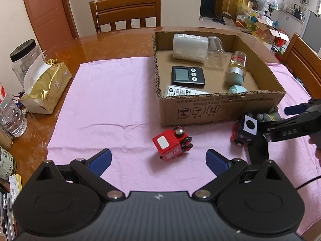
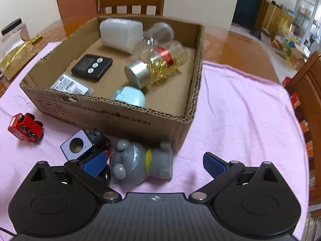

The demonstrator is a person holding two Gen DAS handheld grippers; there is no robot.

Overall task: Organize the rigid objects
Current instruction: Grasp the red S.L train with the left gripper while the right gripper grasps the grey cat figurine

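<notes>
On the pink cloth (image 1: 112, 104), a red toy train (image 1: 172, 144) lies on its side, just ahead of my open, empty left gripper (image 1: 158, 160). A dark toy train (image 2: 86, 142) and a grey animal figurine (image 2: 140, 162) lie by the cardboard box's front wall (image 2: 112, 116). My right gripper (image 2: 154, 162) is open wide around the figurine, its pads clear of it. Its left finger (image 2: 94, 163) sits between the figurine and the dark train. The left wrist view shows the right gripper (image 1: 274, 130) low over the dark train (image 1: 243, 132) and the figurine (image 1: 270, 117).
The cardboard box (image 1: 218, 108) holds a white container (image 1: 189, 47), a clear jar (image 1: 216, 52), a black timer (image 1: 187, 75), a tinsel-filled bottle (image 1: 236, 68) and a pale blue item (image 2: 128, 96). A gold tissue pack (image 1: 46, 88) and a plastic jar (image 1: 22, 58) stand at the left. Wooden chairs (image 1: 126, 12) surround the table.
</notes>
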